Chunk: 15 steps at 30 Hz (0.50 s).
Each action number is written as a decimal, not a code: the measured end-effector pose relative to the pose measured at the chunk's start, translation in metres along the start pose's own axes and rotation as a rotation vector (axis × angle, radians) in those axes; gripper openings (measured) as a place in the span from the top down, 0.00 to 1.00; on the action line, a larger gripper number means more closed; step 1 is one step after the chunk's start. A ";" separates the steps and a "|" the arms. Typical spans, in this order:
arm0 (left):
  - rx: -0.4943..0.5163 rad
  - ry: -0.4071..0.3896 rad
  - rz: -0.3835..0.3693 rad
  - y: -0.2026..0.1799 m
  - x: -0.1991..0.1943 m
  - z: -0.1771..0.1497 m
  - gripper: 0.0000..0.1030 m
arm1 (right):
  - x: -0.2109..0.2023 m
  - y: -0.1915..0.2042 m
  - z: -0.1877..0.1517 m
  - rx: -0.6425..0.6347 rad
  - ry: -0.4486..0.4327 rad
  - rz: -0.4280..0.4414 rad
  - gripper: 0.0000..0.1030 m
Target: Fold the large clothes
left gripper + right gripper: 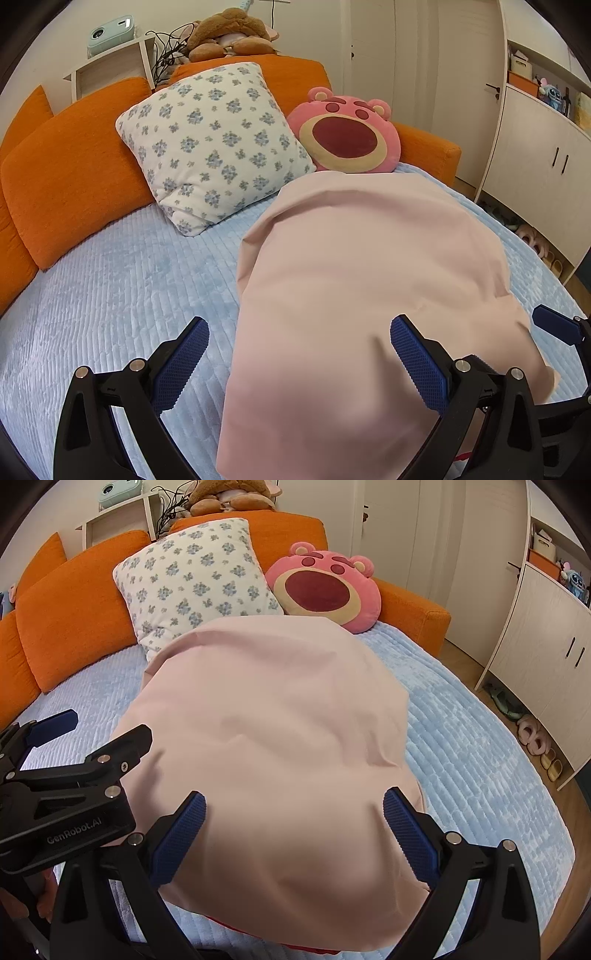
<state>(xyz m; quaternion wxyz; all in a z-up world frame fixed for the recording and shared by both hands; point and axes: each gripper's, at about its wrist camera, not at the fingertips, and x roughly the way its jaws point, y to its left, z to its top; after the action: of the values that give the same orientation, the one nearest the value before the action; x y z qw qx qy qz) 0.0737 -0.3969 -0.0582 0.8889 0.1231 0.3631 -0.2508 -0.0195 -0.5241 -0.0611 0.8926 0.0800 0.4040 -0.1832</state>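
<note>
Two views. From the left wrist we saw our left gripper [299,354] spread wide, gripping nothing, its inner finger against the pale pink garment [354,280] lying on the blue quilt [122,280]; the right gripper's tip [554,326] showed at the edge. We judged each should pinch a near corner, lifting evenly. From the right wrist, our right gripper [293,829] was likewise wide, straddling the garment's near edge. An open white box shelf [110,70] behind the sofa looked empty; the wall cabinet [546,635] stayed shut.
</note>
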 end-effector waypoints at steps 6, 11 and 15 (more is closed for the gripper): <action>0.001 0.001 -0.001 0.000 0.000 -0.001 0.03 | 0.000 0.001 0.000 0.000 -0.001 -0.002 0.07; 0.001 -0.001 0.002 0.001 0.000 0.000 0.03 | 0.001 0.000 0.001 0.000 0.000 0.000 0.07; -0.003 0.002 0.000 0.002 0.001 0.000 0.03 | 0.002 0.000 0.000 -0.004 0.004 0.000 0.07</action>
<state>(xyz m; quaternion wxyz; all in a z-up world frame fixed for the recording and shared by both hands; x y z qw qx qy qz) 0.0748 -0.3956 -0.0588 0.8886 0.1222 0.3645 -0.2500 -0.0180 -0.5245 -0.0626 0.8920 0.0784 0.4061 -0.1824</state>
